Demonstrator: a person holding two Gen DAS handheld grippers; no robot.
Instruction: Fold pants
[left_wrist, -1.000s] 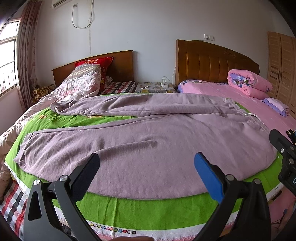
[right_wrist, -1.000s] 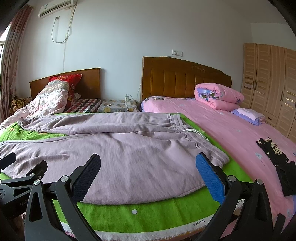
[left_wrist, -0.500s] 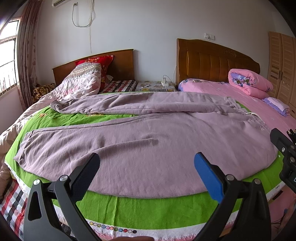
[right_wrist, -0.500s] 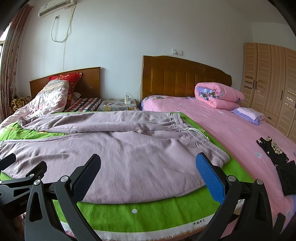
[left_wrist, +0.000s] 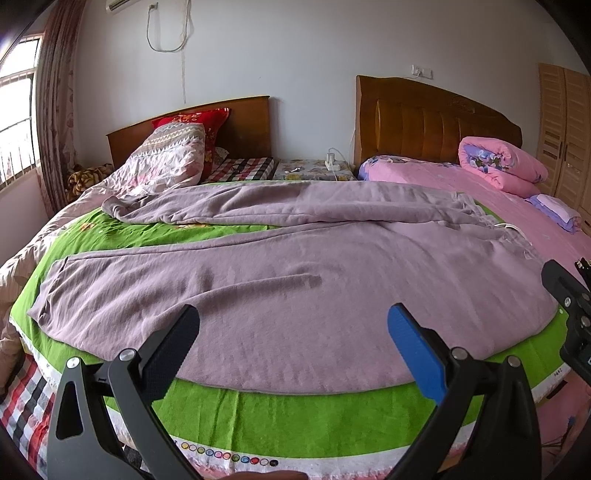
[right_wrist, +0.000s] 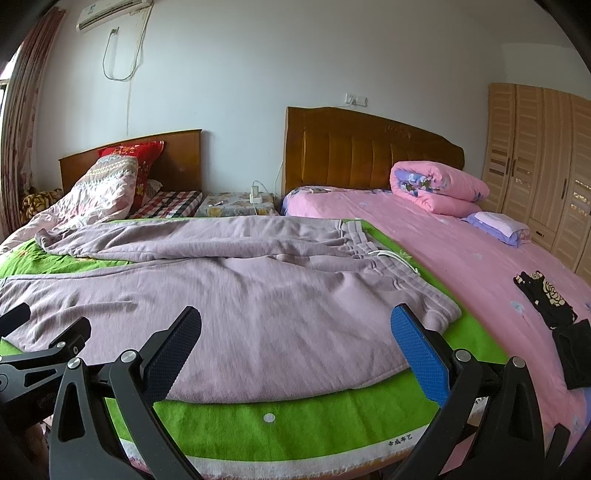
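The mauve pants (left_wrist: 295, 295) are lying spread across a green blanket (left_wrist: 295, 421) on the bed, waistband toward the right and both legs running out to the left. The nearer leg is resting flat along the blanket's front edge; the farther leg (right_wrist: 155, 240) is lying rumpled behind it, its cuff bunching near a patterned quilt (left_wrist: 162, 162). A white drawstring (right_wrist: 391, 256) is trailing from the waistband.

The left claw (left_wrist: 293, 341) is hovering just in front of the near leg with its jaws spread wide — gripping nothing. The right claw (right_wrist: 295, 341) is poised the same way nearer the waistband end, wide apart and empty.

Beside the green blanket, to the right, a pink bedsheet (right_wrist: 461, 258) is stretching back to a wooden headboard (right_wrist: 369, 151), with a rolled pink comforter (right_wrist: 436, 188) sitting by it — and a dark garment (right_wrist: 550, 302) is lying on the sheet's near right side.
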